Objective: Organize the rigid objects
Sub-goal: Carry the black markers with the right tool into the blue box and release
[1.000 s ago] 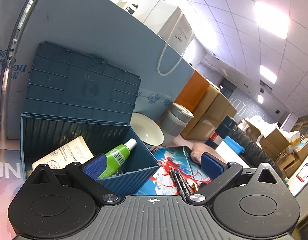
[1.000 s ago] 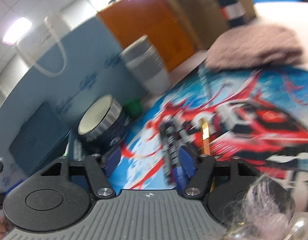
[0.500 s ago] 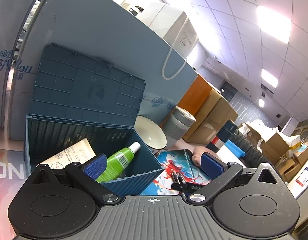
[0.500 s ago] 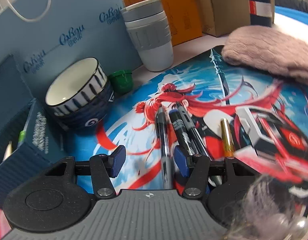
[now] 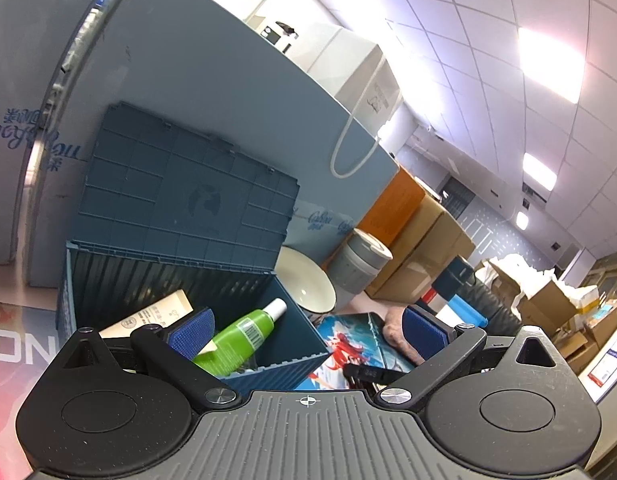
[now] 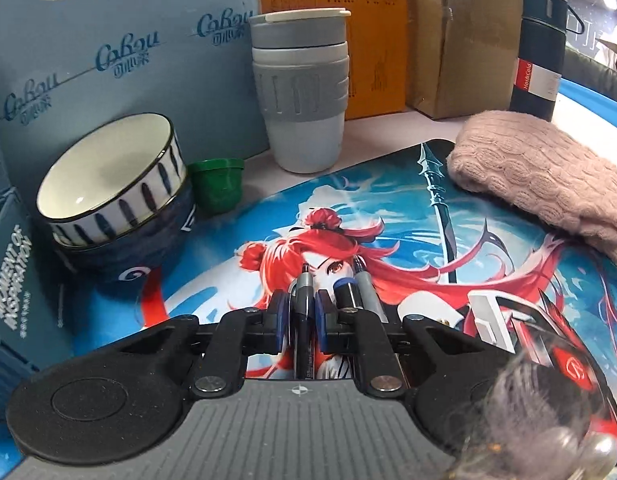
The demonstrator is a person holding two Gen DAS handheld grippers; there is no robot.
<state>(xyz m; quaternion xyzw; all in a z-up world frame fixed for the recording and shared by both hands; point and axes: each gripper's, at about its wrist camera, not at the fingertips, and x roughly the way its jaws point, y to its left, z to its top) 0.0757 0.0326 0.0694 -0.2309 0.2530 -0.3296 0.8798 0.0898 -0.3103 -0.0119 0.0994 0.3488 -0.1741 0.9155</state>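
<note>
Count: three dark-barrelled pens [image 6: 304, 312] on the printed mat; one striped ceramic bowl [image 6: 108, 184]; one grey lidded cup [image 6: 300, 92]; one dark flask [image 6: 538, 52]; one green bottle [image 5: 238, 336].

Dark pen [image 6: 304, 320] flat on printed mat, two more pens [image 6: 358, 290] just beside it, open blue box [image 5: 180, 280]

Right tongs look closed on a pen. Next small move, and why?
Probably a short straight lift. The right tongs have just closed on the dark pen, which still lies on the mat close beside two other pens; lifting first should avoid dragging them toward the open blue box.
</note>
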